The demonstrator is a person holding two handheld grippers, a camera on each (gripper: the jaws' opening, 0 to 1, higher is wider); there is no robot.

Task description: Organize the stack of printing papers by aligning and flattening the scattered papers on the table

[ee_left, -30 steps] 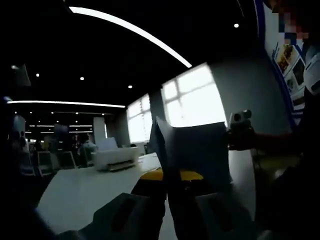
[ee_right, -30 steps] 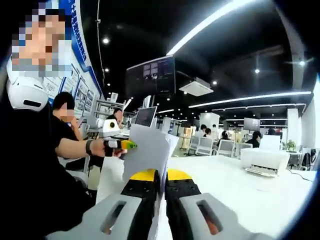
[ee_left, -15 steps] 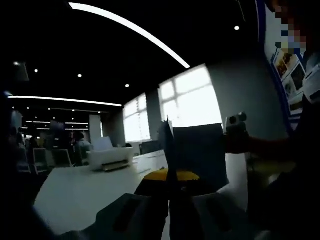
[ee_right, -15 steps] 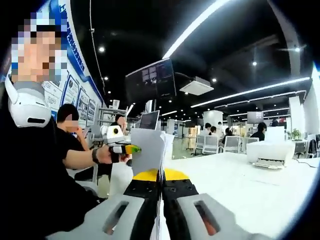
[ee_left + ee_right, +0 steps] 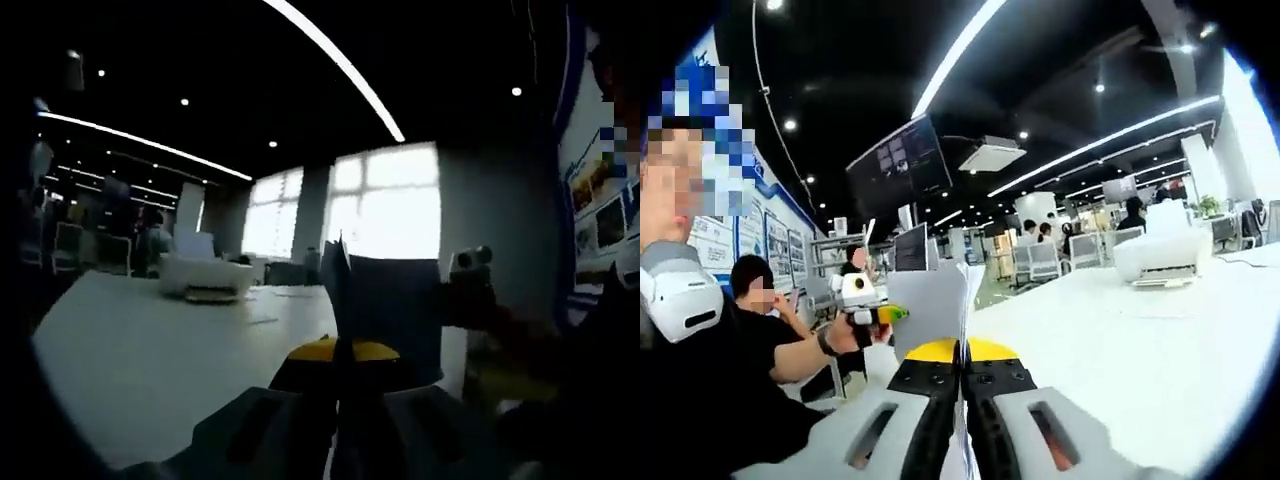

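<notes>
Holding the sheaf of paper (image 5: 930, 300) upright between both tools, the person has it lifted above the white desk (image 5: 1140, 340), its lower edge pointing down toward the desk top. The right gripper (image 5: 962, 352) has its jaws clenched on one side edge of the paper, the sheets rising straight out from between the yellow tips. The left gripper (image 5: 340, 350) is clamped the same way on the opposite side edge, with the paper (image 5: 385, 305) standing dark against the bright window (image 5: 385, 205). In each view the other tool shows at the far edge of the sheets, so the long axis of the stack runs level from one pair of jaws to the other, both hands equally near. Judging by this, the next move is to tap the bottom edge on the desk to square the sheets. A white printer (image 5: 1160, 255) sits far off toward the desk's far edge.
</notes>
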